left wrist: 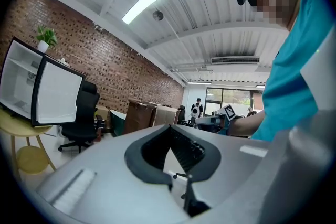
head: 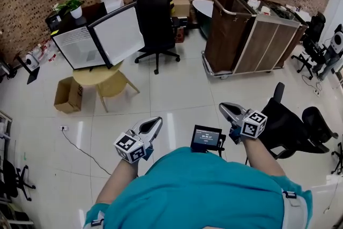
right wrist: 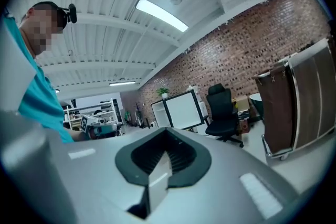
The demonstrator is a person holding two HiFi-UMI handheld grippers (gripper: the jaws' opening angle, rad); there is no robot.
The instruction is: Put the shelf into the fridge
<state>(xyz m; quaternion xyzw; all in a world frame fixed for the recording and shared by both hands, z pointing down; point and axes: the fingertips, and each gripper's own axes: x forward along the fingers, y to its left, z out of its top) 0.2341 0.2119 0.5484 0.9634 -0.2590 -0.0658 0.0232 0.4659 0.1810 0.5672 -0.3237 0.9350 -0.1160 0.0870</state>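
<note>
The person is standing well back from the fridge [head: 77, 46], which is sitting on a round yellow worktop [head: 92, 78] with its door [head: 119, 32] hanging wide open. The left gripper [head: 153, 126] and the right gripper [head: 229, 111] are being held close to the person's tummy, well apart from the fridge. The jaws of both are pressing together at the tips and are holding nothing. No loose shelf is showing on the floor or in the jaws. Inside the fridge a flat line is running across the white space. That may be the shelf [left wrist: 21, 64] lying in its place, but it is too small to be sure. So this is looking like one of two things. Either the shelf is already sitting in the fridge, or it is lying somewhere the pictures are not showing. Counting now: one fridge, one open door, maybe one shelf, two grippers, one cardboard box [head: 68, 95] on the floor, and one black chair [head: 154, 13] just behind the door.
</note>
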